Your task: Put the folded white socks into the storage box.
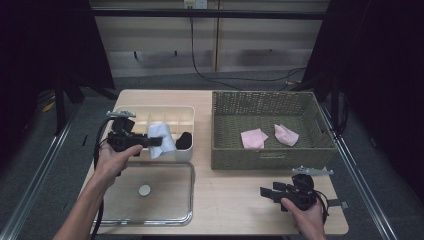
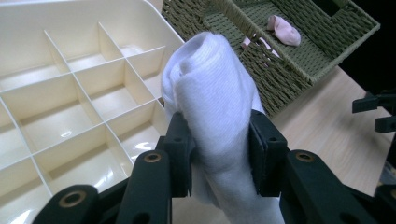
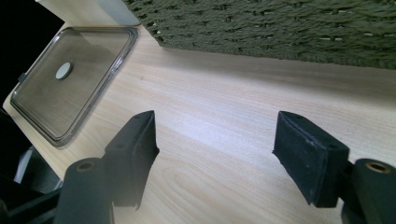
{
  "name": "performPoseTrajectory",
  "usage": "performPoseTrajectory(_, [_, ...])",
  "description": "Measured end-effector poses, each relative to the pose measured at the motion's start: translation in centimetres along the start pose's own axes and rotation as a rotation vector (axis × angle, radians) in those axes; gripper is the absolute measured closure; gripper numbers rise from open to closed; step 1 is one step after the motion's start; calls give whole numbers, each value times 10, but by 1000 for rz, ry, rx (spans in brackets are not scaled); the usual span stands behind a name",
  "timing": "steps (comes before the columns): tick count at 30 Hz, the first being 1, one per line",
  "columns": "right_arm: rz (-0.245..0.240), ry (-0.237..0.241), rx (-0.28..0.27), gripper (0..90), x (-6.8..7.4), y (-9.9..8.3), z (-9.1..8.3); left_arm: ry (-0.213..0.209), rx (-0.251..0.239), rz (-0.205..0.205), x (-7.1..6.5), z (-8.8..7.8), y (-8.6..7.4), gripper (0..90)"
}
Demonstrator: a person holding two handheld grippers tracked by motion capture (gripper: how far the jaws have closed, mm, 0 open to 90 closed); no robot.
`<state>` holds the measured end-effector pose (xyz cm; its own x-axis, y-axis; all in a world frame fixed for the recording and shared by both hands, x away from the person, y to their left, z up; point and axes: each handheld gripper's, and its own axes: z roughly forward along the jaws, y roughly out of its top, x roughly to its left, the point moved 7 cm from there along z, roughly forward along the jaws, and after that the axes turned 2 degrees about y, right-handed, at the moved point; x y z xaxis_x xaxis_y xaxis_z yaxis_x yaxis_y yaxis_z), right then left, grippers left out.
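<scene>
- White rolled sock [image 2: 210, 98]: soft knitted cloth, matt, finely ribbed.
- Divided organiser box [image 2: 70, 56]: cream plastic, smooth and glossy.
- Basket [image 1: 272, 155]: olive woven fibre, rough and matt.
- Table [image 3: 224, 121]: pale wood grain, smooth, slight sheen.
- Lid [image 3: 70, 88]: clear tinted plastic, glossy.
- Left tool [image 2: 219, 154]: black matt plastic, brass-coloured rivets.
- Pink socks [image 1: 255, 137]: soft cloth.

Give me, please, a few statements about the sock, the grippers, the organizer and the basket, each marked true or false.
1. The left gripper is shut on the white sock. True.
2. The right gripper holds a pink sock. False: its jaws are open and empty above the table.
3. The basket holds two pink socks. True.
4. The clear lid covers the organizer. False: it lies on the table beside it.
5. The organizer has one undivided space. False: partitions split it into compartments.
</scene>
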<state>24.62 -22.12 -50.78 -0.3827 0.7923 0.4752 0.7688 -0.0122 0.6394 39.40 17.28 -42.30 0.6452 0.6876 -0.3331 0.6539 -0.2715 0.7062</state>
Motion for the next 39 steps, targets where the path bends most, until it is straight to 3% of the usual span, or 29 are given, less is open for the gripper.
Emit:
performPoseTrajectory(6, [-9, -9, 10, 295, 0, -1, 2, 17, 2, -23, 10, -2, 2, 652])
performPoseTrajectory(12, [5, 3, 4, 295, -2, -1, 2, 17, -31, -55, 15, -6, 7, 652])
performPoseTrajectory(27, [0, 6, 10, 294, -4, -4, 2, 97, 25, -38, 30, 6, 19, 652])
performPoseTrajectory(30, [4, 2, 16, 293, -4, -4, 2, 94, 9, -55, 32, 7, 20, 652])
performPoseTrajectory(36, [1, 0, 11, 290, -5, -4, 2, 89, 33, -51, 32, 12, 15, 652])
performPoseTrajectory(39, [-8, -3, 12, 290, -4, -5, 1, 111, 47, -49, 37, 15, 15, 652])
